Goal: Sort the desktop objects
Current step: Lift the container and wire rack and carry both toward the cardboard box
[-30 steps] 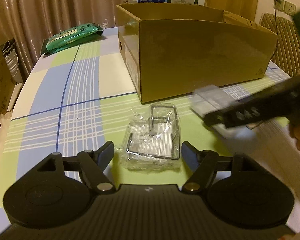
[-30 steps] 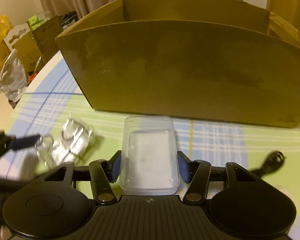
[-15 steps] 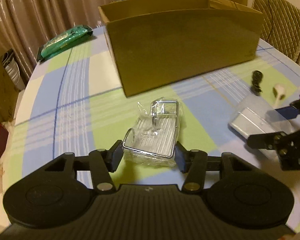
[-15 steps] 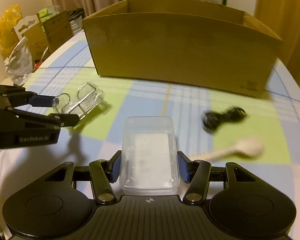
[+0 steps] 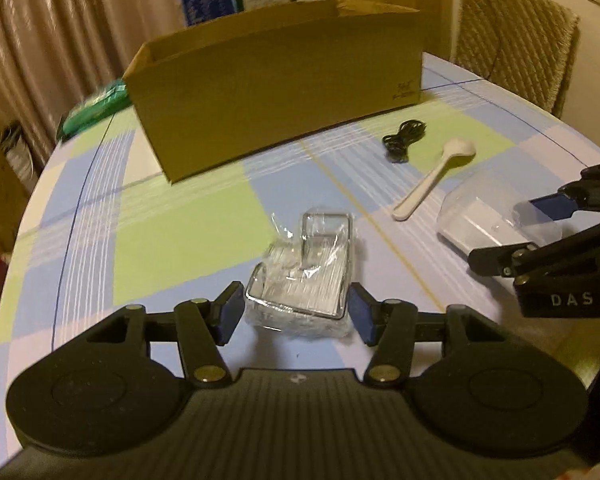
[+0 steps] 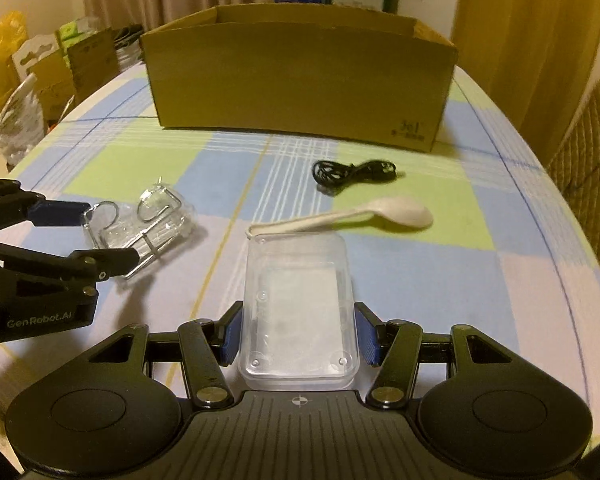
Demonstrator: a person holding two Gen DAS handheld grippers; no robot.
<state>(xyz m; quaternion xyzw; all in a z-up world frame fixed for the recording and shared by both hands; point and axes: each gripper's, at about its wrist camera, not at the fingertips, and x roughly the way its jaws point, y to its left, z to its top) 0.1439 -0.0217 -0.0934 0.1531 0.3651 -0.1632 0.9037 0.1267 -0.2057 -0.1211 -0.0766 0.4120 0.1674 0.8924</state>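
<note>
We are gripping a clear plastic box (image 6: 298, 312) holding something white in our right gripper (image 6: 298, 336), low in the frame's centre. Our left gripper (image 5: 296, 316) has just been opening; the plastic-wrapped wire rack (image 5: 302, 276) is sitting between its fingers, and we cannot tell whether they are touching it. The cardboard box (image 6: 300, 88) is standing at upper centre, its inside hidden. A black cable (image 6: 354, 172) and white spoon (image 6: 356, 216) are lying on the checked tablecloth (image 6: 140, 152).

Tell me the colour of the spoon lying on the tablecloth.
The spoon is cream-white, shown best in the right wrist view.
</note>
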